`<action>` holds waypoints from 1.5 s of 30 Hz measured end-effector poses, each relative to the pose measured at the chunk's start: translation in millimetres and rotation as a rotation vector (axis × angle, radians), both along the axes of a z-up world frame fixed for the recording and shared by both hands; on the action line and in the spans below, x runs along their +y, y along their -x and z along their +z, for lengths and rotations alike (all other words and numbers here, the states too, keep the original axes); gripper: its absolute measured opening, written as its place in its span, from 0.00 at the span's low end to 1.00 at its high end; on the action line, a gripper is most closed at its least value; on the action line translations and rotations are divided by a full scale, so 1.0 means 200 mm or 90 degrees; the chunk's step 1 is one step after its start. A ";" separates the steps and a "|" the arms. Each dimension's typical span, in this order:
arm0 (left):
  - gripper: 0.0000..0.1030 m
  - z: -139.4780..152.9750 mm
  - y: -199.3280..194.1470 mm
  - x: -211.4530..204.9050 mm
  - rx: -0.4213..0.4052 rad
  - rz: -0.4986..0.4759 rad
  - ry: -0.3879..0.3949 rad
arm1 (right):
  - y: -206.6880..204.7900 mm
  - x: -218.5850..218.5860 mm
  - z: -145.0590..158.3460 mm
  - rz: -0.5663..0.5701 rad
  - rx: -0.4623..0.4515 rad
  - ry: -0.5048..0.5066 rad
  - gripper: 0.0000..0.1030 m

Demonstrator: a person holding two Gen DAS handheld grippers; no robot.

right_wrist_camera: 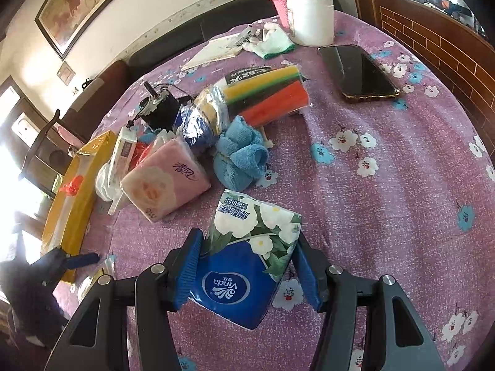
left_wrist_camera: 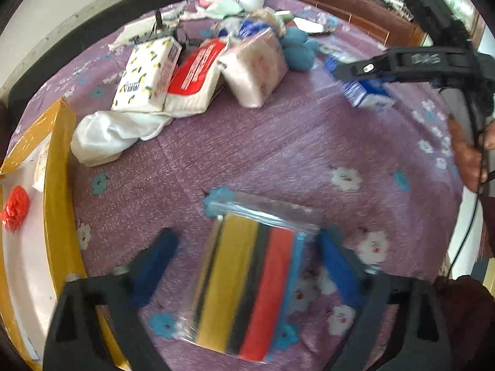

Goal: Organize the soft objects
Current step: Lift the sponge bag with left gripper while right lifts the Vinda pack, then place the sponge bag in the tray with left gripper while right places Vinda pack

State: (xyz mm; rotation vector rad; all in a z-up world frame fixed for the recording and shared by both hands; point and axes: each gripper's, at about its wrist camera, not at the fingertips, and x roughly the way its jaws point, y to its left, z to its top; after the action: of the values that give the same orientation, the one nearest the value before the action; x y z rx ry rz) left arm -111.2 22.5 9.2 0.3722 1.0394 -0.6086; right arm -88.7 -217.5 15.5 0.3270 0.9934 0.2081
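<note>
Little looks sorted: only a red scrap lies in the yellow box [left_wrist_camera: 58, 185], most packs heaped beside it, while the left tool [left_wrist_camera: 247, 256] straddles the sponge pack [left_wrist_camera: 247, 284] spread and the right tool [right_wrist_camera: 247, 266] pinches the blue tissue pack [right_wrist_camera: 244, 266].

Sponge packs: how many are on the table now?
2. One sponge pack lies between the left gripper's open fingers; the other sits just beyond the blue towel. More may be hidden.

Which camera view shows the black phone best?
The right wrist view: the black phone lies flat and whole on the purple tablecloth, near the white jar. The left wrist view does not show the phone clearly.
</note>
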 end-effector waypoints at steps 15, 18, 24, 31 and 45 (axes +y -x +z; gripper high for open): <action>0.40 0.33 -0.01 0.47 -0.029 0.153 0.175 | 0.02 0.24 0.21 0.078 -0.063 0.003 0.59; 0.40 0.42 -0.08 0.69 -0.062 0.229 0.161 | -0.03 0.37 0.24 0.114 -0.060 -0.007 0.59; 0.41 0.42 -0.32 1.05 -0.068 0.354 0.091 | -0.18 0.75 0.31 0.194 -0.072 -0.003 0.59; 0.41 0.29 -0.74 1.30 -0.031 0.433 0.088 | -0.41 1.26 0.35 0.284 -0.070 0.002 0.59; 0.81 0.26 -0.77 1.52 -0.068 0.534 0.258 | -0.96 1.82 0.18 0.275 -0.036 0.033 0.72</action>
State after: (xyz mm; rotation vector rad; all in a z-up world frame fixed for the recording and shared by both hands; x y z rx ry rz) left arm 43.1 327.4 60.9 -0.3819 0.8429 -0.0269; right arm 103.8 146.8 51.5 0.0535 1.0029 0.5792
